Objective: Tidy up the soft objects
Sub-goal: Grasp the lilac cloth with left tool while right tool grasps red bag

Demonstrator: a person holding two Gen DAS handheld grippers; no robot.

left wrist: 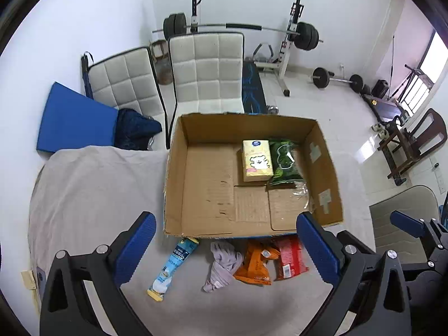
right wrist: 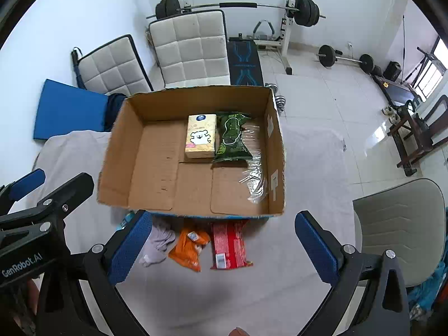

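Observation:
An open cardboard box (left wrist: 326, 173) (right wrist: 120, 140) stands on a cloth-covered table. Inside lie a yellow tissue pack (left wrist: 257, 161) (right wrist: 200, 136), a green packet (left wrist: 285, 162) (right wrist: 232, 137) and a clear plastic bag (right wrist: 253, 168). In front of the box lie a light blue sachet (left wrist: 172, 268), a grey-lilac cloth (left wrist: 222, 264) (right wrist: 156, 245), an orange packet (left wrist: 254, 263) (right wrist: 189, 247) and a red packet (left wrist: 289, 256) (right wrist: 229, 245). My left gripper (left wrist: 226, 252) is open and empty above these items. My right gripper (right wrist: 221, 249) is open and empty, above the red packet.
Two white padded chairs (left wrist: 207, 70) (right wrist: 112, 67) and a blue mat (left wrist: 72, 117) stand behind the table. A barbell rack (left wrist: 291, 36) is at the back wall. A grey chair (right wrist: 397, 229) stands to the right. The grey cloth (left wrist: 92, 190) covers the table left of the box.

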